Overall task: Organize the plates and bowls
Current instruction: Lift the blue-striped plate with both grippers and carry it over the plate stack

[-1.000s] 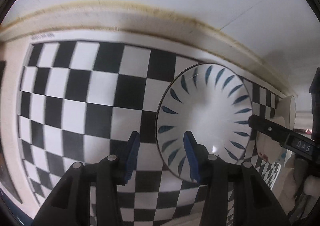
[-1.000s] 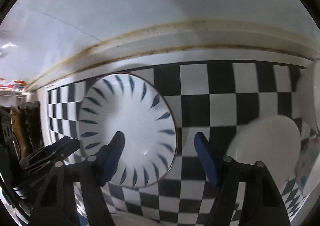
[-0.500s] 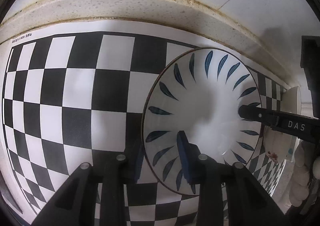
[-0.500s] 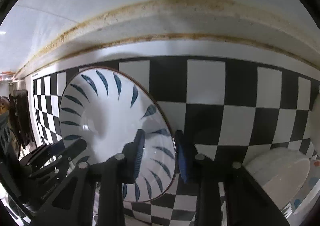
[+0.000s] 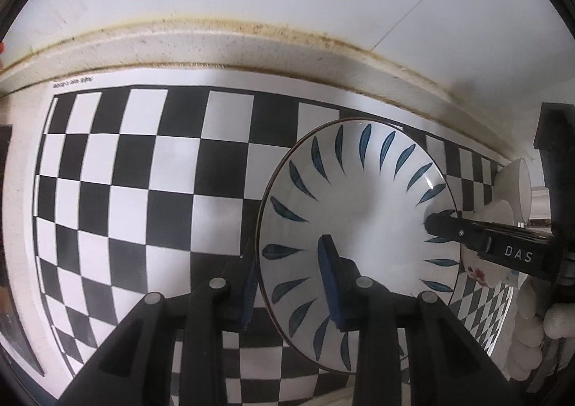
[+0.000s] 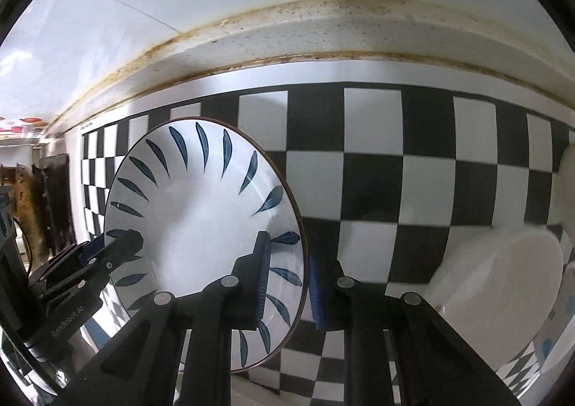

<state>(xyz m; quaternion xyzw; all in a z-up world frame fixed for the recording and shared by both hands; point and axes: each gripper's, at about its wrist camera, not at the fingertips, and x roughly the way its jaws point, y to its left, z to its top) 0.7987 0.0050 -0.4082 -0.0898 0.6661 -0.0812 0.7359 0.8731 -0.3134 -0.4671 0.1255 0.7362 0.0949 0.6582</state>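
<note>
Both claws, left gripper [image 5: 289, 283] and right gripper [image 6: 285, 280], point steeply down, each just clamped onto opposite rims of the leaf-pattern bowl [image 5: 359, 226] above the checkered mat [image 5: 143, 190].

wrist views, steeply downward (close), sharing plate [image 5: 359, 211]

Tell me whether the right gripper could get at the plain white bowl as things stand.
Probably not yet: the right gripper is shut on the leaf-pattern bowl rim. The white bowl sits unobstructed beside it.
</note>
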